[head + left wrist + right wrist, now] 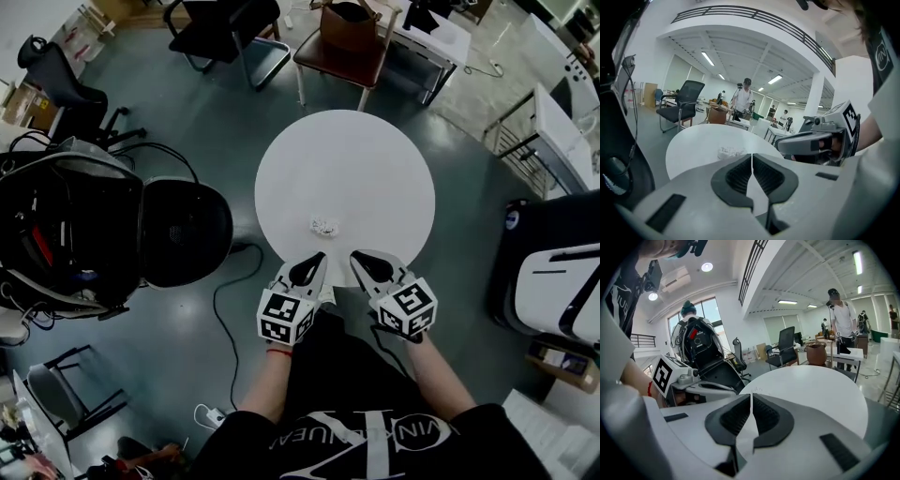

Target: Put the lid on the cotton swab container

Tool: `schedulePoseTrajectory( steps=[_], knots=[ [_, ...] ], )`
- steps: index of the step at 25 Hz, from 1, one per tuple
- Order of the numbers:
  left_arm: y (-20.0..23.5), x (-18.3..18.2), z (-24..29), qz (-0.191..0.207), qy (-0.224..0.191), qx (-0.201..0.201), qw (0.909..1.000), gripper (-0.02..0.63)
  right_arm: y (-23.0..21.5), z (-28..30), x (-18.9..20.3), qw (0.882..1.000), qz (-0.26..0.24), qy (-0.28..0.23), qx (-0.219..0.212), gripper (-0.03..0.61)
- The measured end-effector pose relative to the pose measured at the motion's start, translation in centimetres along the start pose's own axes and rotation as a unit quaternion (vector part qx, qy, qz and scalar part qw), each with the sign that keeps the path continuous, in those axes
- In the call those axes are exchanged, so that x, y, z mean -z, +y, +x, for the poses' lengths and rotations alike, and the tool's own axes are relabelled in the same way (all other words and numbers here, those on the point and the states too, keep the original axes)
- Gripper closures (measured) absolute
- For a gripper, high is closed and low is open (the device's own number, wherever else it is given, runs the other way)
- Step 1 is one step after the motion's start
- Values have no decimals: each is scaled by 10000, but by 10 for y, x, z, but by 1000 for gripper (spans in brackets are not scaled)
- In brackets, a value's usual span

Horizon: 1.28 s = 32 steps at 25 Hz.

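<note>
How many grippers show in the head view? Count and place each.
2: left gripper and right gripper, side by side at the table, near edge. None seems hidden.

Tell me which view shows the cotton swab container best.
The left gripper view: the cotton swab container sits nearest and unobstructed on the table. The head view shows it tiny from above; the right gripper view catches only a faint sliver at the table edge.

The cotton swab container (324, 225) lies on the table (375, 159), before a chair (342, 47).
</note>
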<state>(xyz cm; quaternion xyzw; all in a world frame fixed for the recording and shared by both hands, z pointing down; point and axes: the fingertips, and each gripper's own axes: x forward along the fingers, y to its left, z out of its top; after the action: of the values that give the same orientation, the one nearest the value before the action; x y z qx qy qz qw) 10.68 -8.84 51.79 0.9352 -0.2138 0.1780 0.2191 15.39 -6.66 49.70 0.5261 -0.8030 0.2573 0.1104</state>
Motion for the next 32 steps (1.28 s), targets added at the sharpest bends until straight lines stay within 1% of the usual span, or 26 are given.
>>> schedulePoseTrajectory(
  steps=[5, 11, 16, 19, 23, 26, 29, 32],
  knots=[
    [18, 4, 14, -100, 130, 8, 9999, 598, -18, 21, -6, 9999, -25, 160, -34, 575],
    [26, 7, 30, -144, 283, 33, 9995, 598, -41, 32, -16, 9998, 38, 201, 29, 574],
    [34, -3, 39, -389, 329, -104, 9986, 598, -67, 47, -34, 9992, 237, 321, -86, 567],
    [36, 11, 46, -599, 241, -349, 9973, 598, -80, 54, -26, 9985, 206, 413, -300, 532],
    [40, 19, 56, -829, 126, -827, 9930, 598, -96, 63, -21, 9955, 282, 520, -739, 493],
    [45, 24, 52, -1100, -48, -1217, 9864, 599, -96, 73, -14, 9908, 298, 708, -1112, 479],
    [52, 23, 47, -1351, -170, -1582, 9780, 598, -96, 85, -21, 9850, 422, 810, -1464, 462],
    [57, 25, 47, -1515, -261, -1825, 9711, 598, -99, 96, -22, 9796, 595, 875, -1711, 456]
  ],
)
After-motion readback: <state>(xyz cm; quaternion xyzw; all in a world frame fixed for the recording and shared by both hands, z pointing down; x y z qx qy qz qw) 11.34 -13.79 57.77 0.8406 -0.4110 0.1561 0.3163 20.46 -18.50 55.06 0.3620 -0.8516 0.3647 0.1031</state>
